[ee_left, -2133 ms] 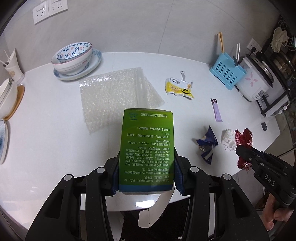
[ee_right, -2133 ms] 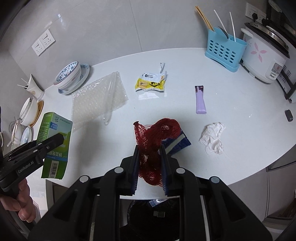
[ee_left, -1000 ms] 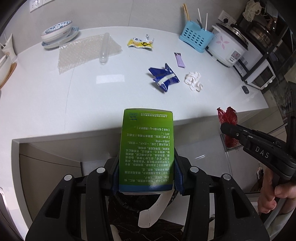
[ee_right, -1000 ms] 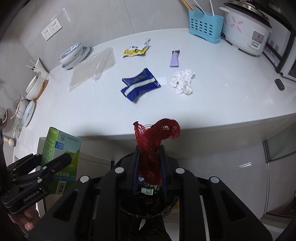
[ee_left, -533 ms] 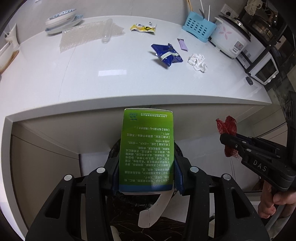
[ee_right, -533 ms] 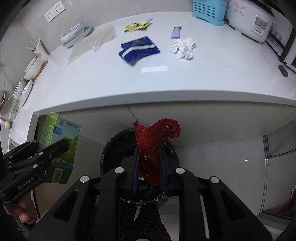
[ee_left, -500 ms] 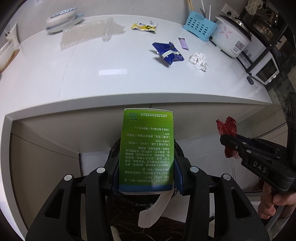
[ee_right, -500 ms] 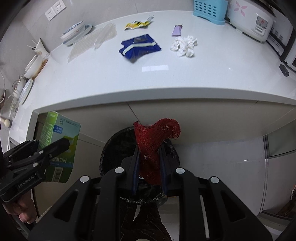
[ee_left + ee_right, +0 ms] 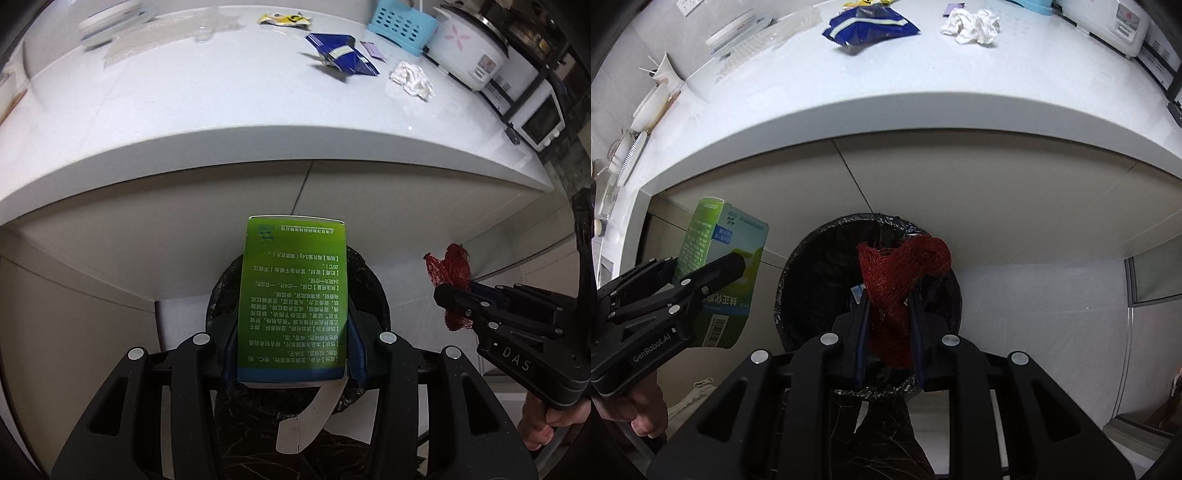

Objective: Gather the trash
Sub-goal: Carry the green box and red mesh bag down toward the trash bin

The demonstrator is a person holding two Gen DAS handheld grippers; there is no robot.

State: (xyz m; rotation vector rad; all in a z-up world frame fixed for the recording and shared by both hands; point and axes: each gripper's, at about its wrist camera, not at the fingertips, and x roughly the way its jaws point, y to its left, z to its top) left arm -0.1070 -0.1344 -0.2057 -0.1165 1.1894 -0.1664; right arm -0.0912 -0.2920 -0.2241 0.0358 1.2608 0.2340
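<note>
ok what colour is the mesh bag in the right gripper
Red. The mesh bag shows best in the right wrist view, clamped in the right gripper over the black bin.

The green box (image 9: 291, 299) hides most of the black-lined bin (image 9: 369, 291), the red mesh bag (image 9: 901, 280) covers its far rim, and its contents are too dark to tell.

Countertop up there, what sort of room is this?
Most likely a home kitchen: a rice cooker and a small oven stand at the white countertop's far end, stacked dishes sit on it, and a lined trash bin stands below.
</note>
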